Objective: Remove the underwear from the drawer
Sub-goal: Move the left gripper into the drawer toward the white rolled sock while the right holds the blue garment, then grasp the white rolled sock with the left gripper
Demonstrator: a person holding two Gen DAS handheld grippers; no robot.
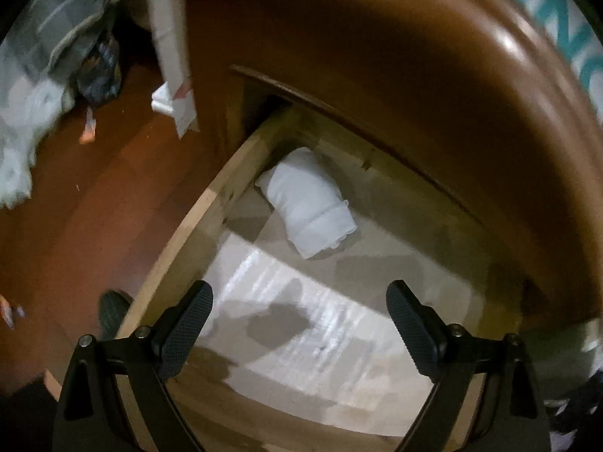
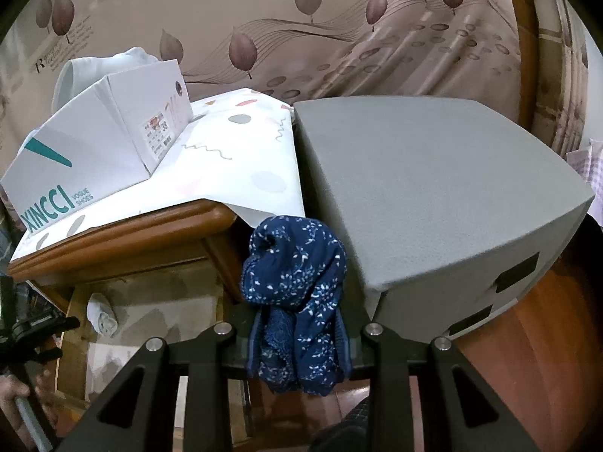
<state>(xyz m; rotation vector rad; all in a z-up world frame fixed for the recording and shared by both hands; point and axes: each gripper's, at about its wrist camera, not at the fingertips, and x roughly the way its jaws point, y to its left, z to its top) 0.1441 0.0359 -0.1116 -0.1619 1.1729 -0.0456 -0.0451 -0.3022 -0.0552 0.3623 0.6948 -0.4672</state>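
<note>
Left gripper [image 1: 299, 301] jaws wide open, empty, above open pale wooden drawer [image 1: 211, 203]. White rolled underwear [image 1: 307, 203] near back corner; reach further in, straddle roll, close. Right gripper [image 2: 297, 316] jaws clamped on navy floral fabric bundle [image 2: 296, 275].

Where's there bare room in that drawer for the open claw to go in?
Most of the drawer floor is bare: the pale lined patch straight under the open left claw, between the light wooden side wall and the dresser front. The only crowded spot is the far corner, where the white rolled underwear lies near the side wall.
</note>
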